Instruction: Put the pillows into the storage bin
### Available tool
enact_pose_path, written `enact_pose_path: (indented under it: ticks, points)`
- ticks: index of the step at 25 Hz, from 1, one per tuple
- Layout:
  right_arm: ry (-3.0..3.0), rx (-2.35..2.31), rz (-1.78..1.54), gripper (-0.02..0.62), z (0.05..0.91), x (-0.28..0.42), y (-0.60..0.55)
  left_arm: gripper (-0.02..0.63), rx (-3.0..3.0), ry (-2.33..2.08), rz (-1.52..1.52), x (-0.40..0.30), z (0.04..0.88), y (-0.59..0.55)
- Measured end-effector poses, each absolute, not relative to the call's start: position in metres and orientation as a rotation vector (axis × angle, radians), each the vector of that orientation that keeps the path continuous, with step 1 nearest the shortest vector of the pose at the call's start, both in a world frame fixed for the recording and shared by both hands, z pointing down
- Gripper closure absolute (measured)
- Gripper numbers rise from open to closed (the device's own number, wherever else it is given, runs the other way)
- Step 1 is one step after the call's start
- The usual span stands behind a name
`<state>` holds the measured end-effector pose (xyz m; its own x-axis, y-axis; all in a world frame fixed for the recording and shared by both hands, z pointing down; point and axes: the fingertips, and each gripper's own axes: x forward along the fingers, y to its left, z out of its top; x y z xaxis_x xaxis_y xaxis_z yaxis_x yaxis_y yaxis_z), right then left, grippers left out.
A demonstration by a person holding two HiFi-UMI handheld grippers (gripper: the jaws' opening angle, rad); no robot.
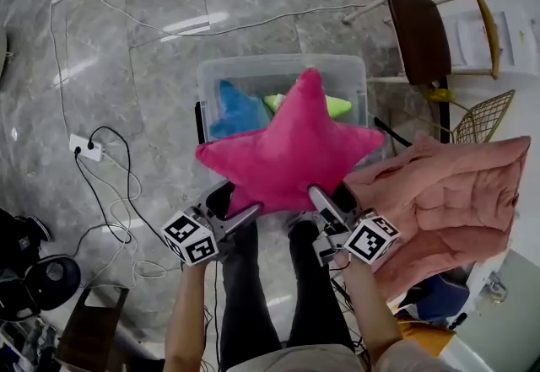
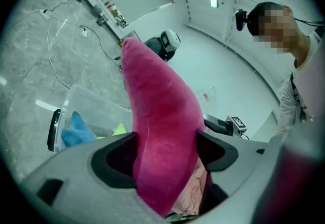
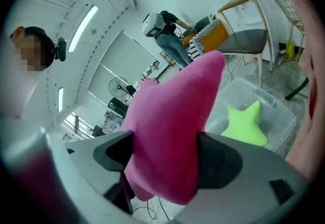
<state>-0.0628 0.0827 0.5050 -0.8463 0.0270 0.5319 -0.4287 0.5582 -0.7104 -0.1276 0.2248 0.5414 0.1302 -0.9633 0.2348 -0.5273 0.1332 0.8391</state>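
Observation:
A big magenta star pillow [image 1: 291, 151] hangs over the clear storage bin [image 1: 253, 71], held by its two near points. My left gripper [image 1: 239, 214] is shut on the lower left point, and the plush [image 2: 162, 131] fills the gap between its jaws. My right gripper [image 1: 322, 203] is shut on the lower right point, where the pillow [image 3: 170, 136] bulges between the pads. Inside the bin lie a blue star pillow [image 1: 236, 109] and a lime green star pillow [image 1: 333, 105]. The magenta star hides much of the bin's inside.
A pink quilted cushion [image 1: 447, 202] lies to the right, close to my right gripper. Behind it stand a brown chair [image 1: 422, 33] and a yellow wire chair [image 1: 485, 117]. White cables and a power strip [image 1: 86, 147] trail over the grey floor at left. The person's legs [image 1: 278, 294] are below.

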Motion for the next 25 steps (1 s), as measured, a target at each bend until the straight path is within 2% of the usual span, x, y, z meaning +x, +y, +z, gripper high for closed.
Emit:
enact_pose_path:
  ticks: [5,13,17,25]
  points:
    - [-2.219,0.408,1.304,0.232,0.533,-0.077,0.091,0.249,1.508,-1.519,-0.609,-0.153,0.564,0.235]
    - [-2.051,0.595,1.461,0.258,0.577,-0.064,0.082,0.278,1.492,-1.512,-0.521,-0.164,0.597,0.224]
    - [-1.978,0.67,1.568,0.287,0.604,-0.047,0.059,0.339,1.425,-1.571,-0.508,-0.174,0.609,0.208]
    - [-1.856,0.845,1.584,0.338,0.678,-0.03,0.005,0.339,1.326,-1.632,-0.48,-0.187,0.619,0.2]
